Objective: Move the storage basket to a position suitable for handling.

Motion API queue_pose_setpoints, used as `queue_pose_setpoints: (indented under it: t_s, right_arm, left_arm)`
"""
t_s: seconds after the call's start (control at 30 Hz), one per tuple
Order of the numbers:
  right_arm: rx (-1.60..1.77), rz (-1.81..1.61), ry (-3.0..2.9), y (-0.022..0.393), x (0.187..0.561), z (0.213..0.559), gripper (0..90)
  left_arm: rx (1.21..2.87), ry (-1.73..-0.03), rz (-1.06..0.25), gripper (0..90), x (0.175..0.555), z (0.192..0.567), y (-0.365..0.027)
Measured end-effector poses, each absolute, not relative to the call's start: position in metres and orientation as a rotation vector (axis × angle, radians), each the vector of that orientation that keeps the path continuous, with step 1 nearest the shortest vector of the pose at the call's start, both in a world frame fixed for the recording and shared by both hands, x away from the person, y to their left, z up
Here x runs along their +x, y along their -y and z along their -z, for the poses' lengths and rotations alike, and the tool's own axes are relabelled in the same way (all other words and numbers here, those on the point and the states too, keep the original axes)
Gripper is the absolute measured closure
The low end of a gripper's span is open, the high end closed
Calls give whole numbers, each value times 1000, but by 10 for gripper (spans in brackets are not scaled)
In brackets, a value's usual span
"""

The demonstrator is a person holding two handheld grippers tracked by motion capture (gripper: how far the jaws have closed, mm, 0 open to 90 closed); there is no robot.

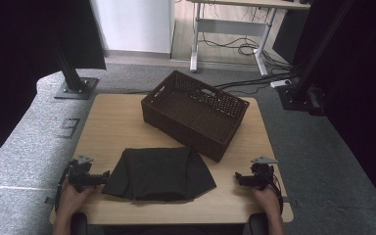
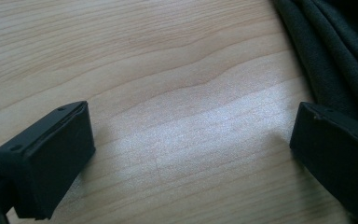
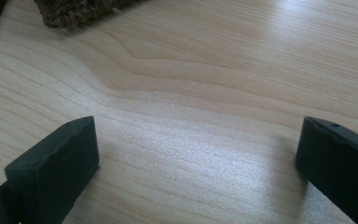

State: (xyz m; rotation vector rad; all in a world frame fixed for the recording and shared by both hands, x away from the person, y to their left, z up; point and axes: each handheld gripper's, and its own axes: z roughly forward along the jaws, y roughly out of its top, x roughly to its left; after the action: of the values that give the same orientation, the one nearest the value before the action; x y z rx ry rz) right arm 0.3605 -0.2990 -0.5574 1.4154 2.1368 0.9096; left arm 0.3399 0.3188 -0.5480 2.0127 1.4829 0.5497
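Note:
A dark folded cloth (image 1: 159, 174) lies flat on the wooden table (image 1: 112, 127) near its front edge. Behind it, turned at an angle, stands a dark brown woven basket (image 1: 194, 112) with nothing visible inside. My left gripper (image 1: 102, 177) rests on the table just left of the cloth, jaws wide apart over bare wood; the cloth's edge (image 2: 335, 51) shows beside its right jaw. My right gripper (image 1: 238, 177) sits right of the cloth near the table's front right, also open over bare wood, with a corner of the basket (image 3: 74, 11) farther off.
Grey carpet surrounds the table. Black stand bases (image 1: 76, 88) sit on the floor at the back left and back right (image 1: 298, 95). A desk frame with cables (image 1: 245, 46) stands farther back.

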Motion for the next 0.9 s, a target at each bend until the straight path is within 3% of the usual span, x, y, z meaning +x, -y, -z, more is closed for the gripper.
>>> queue_pose_setpoints:
  t_s: [0.9]
  right_arm:
    - [1421, -909, -2132, 298, 361, 557, 0]
  left_arm:
    - [2020, -1470, -542, 0, 338, 548, -319]
